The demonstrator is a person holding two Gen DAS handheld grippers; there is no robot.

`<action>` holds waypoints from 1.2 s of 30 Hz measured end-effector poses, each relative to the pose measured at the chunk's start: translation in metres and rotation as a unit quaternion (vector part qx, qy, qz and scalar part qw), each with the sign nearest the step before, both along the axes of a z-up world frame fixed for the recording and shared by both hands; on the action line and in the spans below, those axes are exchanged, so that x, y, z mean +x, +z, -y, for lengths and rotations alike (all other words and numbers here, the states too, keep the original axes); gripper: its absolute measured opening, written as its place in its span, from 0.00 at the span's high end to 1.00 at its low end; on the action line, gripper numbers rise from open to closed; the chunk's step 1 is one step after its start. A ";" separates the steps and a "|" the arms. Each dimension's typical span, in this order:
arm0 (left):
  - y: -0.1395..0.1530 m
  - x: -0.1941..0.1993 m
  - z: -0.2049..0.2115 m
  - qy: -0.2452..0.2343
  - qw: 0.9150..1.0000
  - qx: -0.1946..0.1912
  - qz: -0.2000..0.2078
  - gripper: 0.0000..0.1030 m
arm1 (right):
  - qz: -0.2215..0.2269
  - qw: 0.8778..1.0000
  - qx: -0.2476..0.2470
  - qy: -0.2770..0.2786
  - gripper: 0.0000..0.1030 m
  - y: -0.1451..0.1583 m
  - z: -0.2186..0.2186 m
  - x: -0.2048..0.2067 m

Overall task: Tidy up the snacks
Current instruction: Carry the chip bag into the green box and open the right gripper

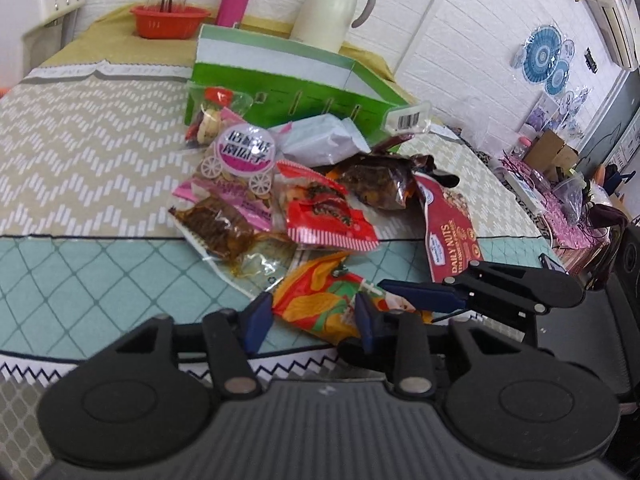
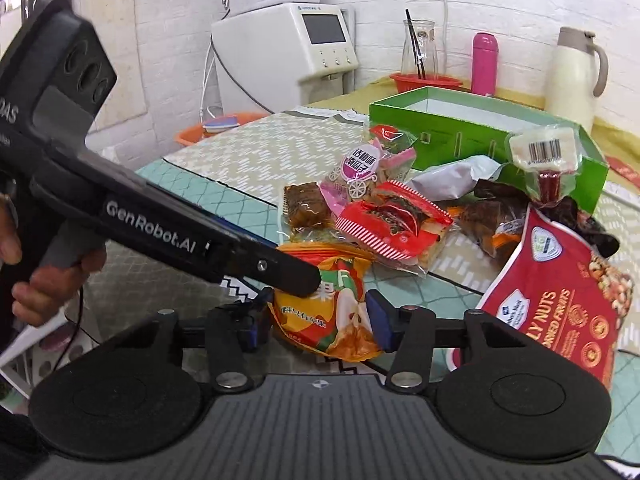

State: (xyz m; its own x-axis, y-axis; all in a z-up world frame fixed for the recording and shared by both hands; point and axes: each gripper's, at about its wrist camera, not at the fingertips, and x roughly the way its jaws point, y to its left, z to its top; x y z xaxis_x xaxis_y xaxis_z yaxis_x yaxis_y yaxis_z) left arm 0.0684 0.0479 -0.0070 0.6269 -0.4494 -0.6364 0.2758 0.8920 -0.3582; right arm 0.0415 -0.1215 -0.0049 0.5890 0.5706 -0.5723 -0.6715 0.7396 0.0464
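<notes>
Snack packets lie heaped on the patterned desk (image 1: 80,152) in front of the open green box (image 2: 472,128), which looks empty from what we can see of it. We have both tools on the same orange fruit-print packet (image 1: 320,300) at the near edge of the pile. Our left gripper (image 1: 310,318) brackets it, jaws drawn in to the packet's sides, and they look closed on it. Our right gripper (image 2: 320,320) straddles the same packet, jaws fairly wide with a pad at each edge; whether those pads press we cannot tell. Seen from the right wrist, a left finger (image 2: 296,276) lies across the top of the wrapper.

We judge this the first pick of the sort. The red nut pouch (image 2: 560,300), the red striped packet (image 2: 392,224) and the pink-labelled bag (image 2: 360,168) sit untouched just behind. Next, one tool must take a firm hold and carry the packet over the heap into the box without dragging its neighbours
</notes>
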 end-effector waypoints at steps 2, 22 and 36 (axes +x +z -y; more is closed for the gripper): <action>0.008 -0.001 0.001 0.000 1.000 -0.006 0.011 0.74 | 0.007 1.000 0.001 -0.005 0.20 0.005 0.003 -0.001; 0.090 0.178 0.003 0.036 0.992 0.001 0.122 0.74 | 0.103 0.993 0.040 -0.050 0.20 0.074 0.001 0.159; 0.040 0.255 -0.011 0.039 0.998 -0.018 0.052 0.18 | -0.003 0.998 0.021 -0.067 0.03 0.036 -0.020 0.236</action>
